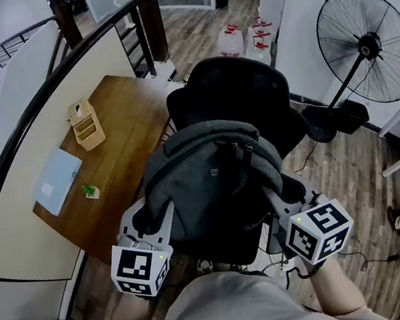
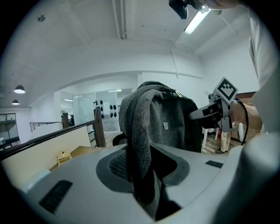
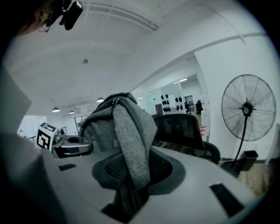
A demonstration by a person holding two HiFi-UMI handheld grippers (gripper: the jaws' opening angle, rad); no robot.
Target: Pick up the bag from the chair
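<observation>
Bag [image 1: 214, 179] hangs upright betw. both grippers, over the chair [image 1: 241, 85] seat; seat contact not visible. L gripper [image 2: 142, 173]: fingers closed on left strap [image 2: 139, 127]. R gripper [image 3: 131, 177]: fingers closed on right strap [image 3: 131, 131]. Bag's long axis vertical, both grippers equally near. Next move, as judged: raise both sides level.
</observation>
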